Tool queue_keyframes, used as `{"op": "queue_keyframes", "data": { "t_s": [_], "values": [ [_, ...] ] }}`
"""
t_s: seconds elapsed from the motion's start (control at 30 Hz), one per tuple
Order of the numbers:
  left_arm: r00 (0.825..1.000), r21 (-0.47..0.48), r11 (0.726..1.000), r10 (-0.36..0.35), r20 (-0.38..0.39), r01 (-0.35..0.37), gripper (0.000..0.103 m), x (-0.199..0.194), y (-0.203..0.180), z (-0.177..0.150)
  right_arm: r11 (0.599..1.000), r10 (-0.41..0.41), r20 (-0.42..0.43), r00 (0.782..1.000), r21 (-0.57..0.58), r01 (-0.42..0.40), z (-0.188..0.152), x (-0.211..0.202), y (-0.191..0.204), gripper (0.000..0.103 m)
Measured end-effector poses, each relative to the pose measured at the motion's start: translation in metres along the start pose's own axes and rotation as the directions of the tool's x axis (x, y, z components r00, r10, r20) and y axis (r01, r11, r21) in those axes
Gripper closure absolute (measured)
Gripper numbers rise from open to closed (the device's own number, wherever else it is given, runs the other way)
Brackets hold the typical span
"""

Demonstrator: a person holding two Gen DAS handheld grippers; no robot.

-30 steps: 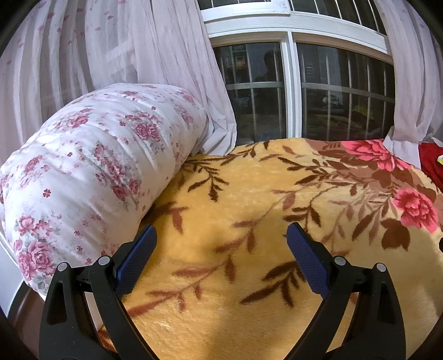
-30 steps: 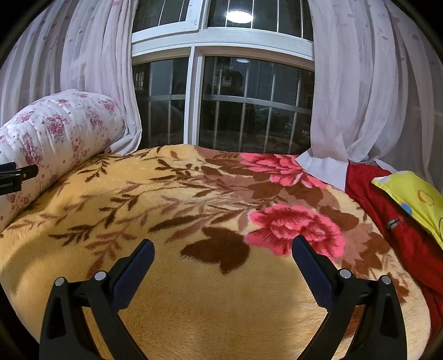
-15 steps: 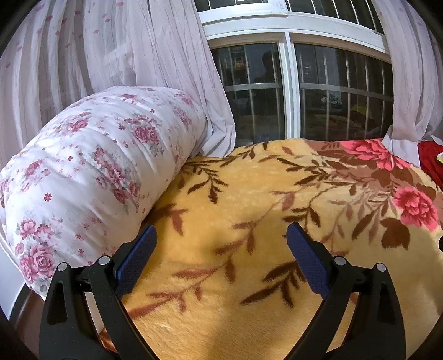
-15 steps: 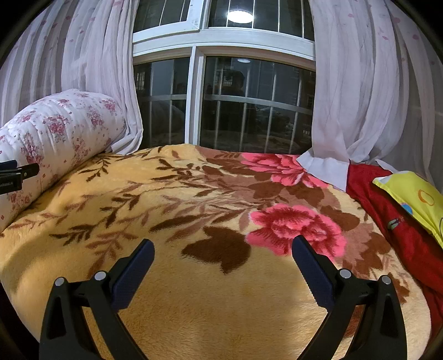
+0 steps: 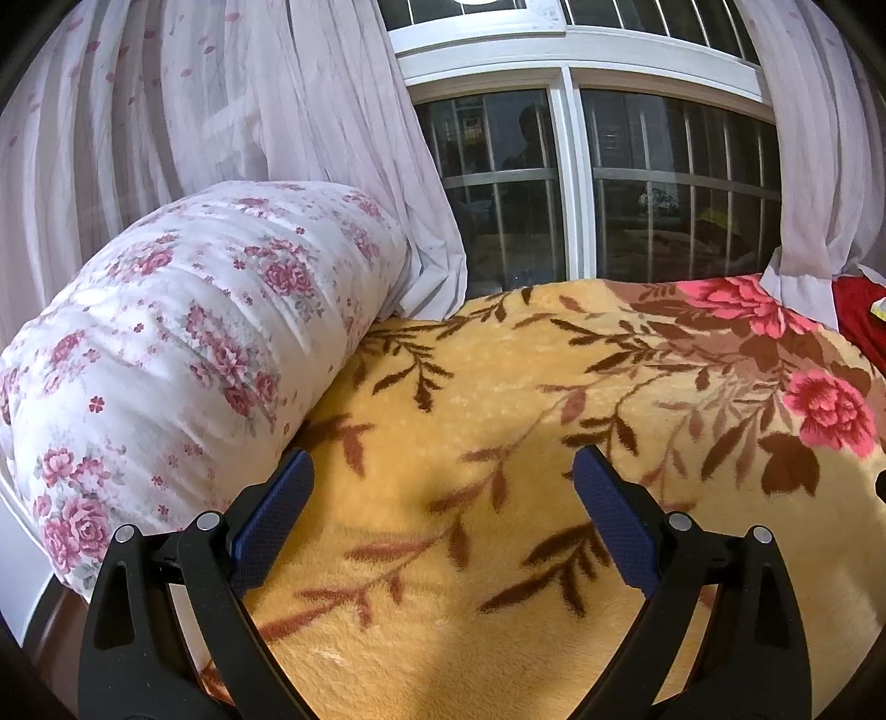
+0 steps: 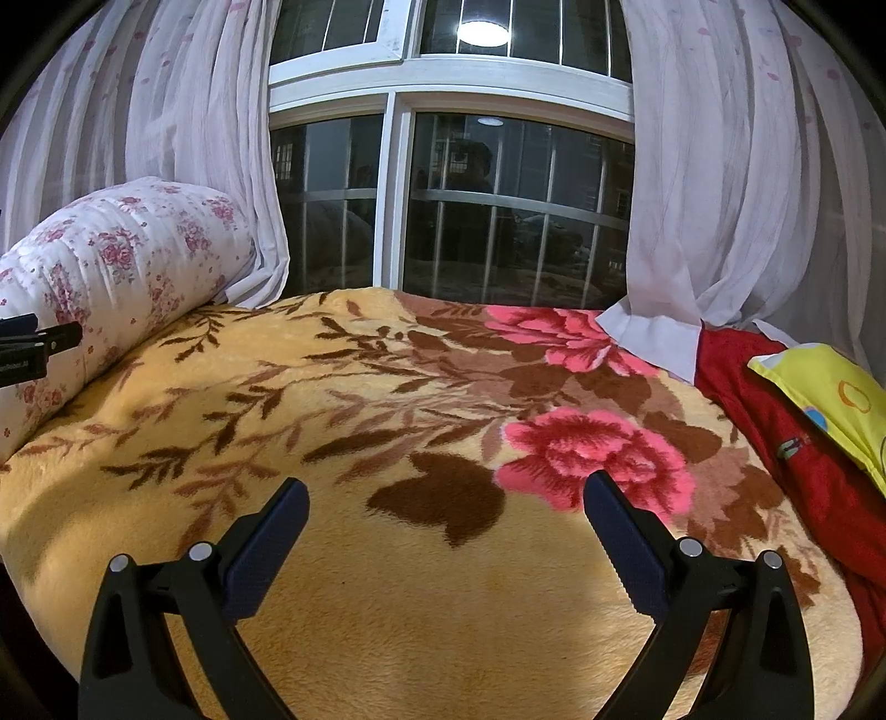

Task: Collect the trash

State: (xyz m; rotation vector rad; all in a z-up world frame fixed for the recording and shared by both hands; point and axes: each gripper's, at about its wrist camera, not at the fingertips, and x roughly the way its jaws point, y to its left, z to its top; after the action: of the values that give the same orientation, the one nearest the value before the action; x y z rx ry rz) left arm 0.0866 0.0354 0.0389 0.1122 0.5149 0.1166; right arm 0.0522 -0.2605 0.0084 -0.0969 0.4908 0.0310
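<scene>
Trash: none you can make out on the blanket (image 6: 443,609)
Your left gripper (image 5: 443,498): jaws wide, empty
Your right gripper (image 6: 446,515): same — one quilt roll (image 5: 183,354) beside

Bed covered by yellow floral blanket (image 6: 387,399), rolled flowered quilt (image 5: 183,343) along its left edge. Red cloth (image 6: 786,421) and yellow pillow (image 6: 830,393) at right. Barred dark window (image 6: 498,221) behind, sheer curtains (image 6: 720,194) either side, ceiling lamp reflection (image 6: 482,33) in glass.
</scene>
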Motion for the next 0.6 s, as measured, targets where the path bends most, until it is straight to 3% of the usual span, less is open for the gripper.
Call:
{"op": "queue_keyframes", "data": {
  "t_s": [0.6],
  "values": [
    [1.000, 0.007, 1.000, -0.020, 0.002, 0.020, 0.011, 0.0011, -0.0018, -0.0007, 1.000, -0.003, 0.005, 1.000, 0.007, 0.003, 0.0018, -0.0003, 0.0007, 0.005]
  ]
}}
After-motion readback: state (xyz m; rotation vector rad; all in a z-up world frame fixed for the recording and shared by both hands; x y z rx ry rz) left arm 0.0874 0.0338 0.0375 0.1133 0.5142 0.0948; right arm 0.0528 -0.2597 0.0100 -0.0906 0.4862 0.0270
